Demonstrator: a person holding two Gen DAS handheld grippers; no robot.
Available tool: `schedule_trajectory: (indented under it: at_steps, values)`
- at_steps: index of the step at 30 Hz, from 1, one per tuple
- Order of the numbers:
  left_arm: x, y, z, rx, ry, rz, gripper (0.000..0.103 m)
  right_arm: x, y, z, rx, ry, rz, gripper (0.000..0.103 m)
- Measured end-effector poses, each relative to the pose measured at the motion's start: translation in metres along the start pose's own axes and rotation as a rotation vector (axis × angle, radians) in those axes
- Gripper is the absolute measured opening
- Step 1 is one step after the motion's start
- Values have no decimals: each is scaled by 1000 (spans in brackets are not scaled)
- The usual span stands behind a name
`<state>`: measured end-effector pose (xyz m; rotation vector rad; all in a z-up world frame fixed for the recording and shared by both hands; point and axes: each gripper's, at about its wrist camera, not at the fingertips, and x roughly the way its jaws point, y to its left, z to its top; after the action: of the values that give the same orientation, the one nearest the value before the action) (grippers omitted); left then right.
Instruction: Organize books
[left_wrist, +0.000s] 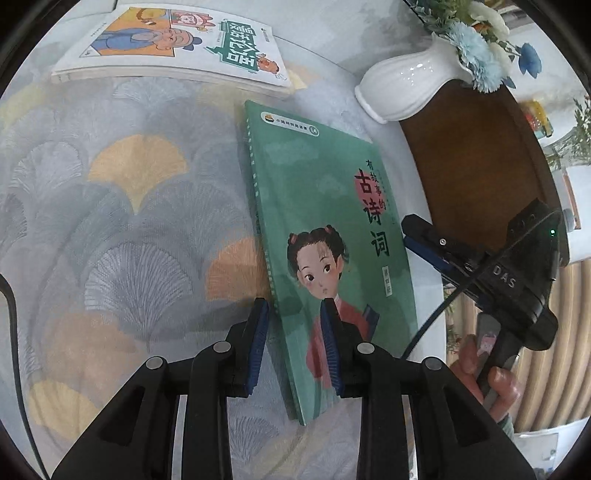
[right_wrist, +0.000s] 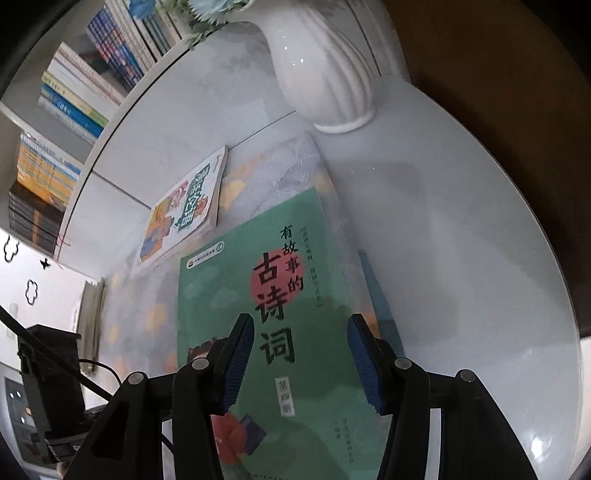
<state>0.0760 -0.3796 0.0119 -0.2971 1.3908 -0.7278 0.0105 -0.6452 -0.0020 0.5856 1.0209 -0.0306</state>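
Observation:
A green book (left_wrist: 332, 206) with a girl on its cover lies on the patterned cloth (left_wrist: 110, 184), its spine edge slightly raised. My left gripper (left_wrist: 293, 306) is shut on that spine edge near the lower corner, one pad beside the spine and the other on the cover. In the right wrist view the green book (right_wrist: 221, 295) fills the middle. My right gripper (right_wrist: 300, 321) hangs half open over its title, and its pads do not press on it. Seen from the left wrist, the right gripper (left_wrist: 410, 229) sits at the book's right edge, held by a hand (left_wrist: 495, 380).
A white cartoon-covered book (left_wrist: 173, 40) (right_wrist: 184, 210) lies flat beyond the green one. A white vase (left_wrist: 402, 81) (right_wrist: 325, 66) with blue flowers stands at the table's far right. The table's rounded edge (right_wrist: 554, 258) runs close on the right. Shelves of books (right_wrist: 74, 92) stand behind.

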Motion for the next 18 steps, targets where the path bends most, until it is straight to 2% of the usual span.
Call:
schedule_trajectory:
  at_steps: [3,7,9,11,13,16,18]
  values:
    - [-3,5,-3,-19,0,-22,26,3,-7,2,30,-5,-23,52]
    - [-8,9,-7,-25,-5,-33,26,11,-15,2,75,32,33,55]
    - [-6,13,-6,-45,-7,-58,26,9,-7,1,32,59,33,56]
    - [-7,26,-7,-108,5,-123,26,0,5,-5,-24,61,22,59]
    - [-13,34,-14,-140,17,-155,26,-6,17,-18,-53,81,64,59]
    - [-29,35,-42,-94,33,-126,26,-7,32,-45,-69,121,103,59]
    - [-38,40,-73,-87,67,-130,26,-3,47,-72,-97,165,107,59]
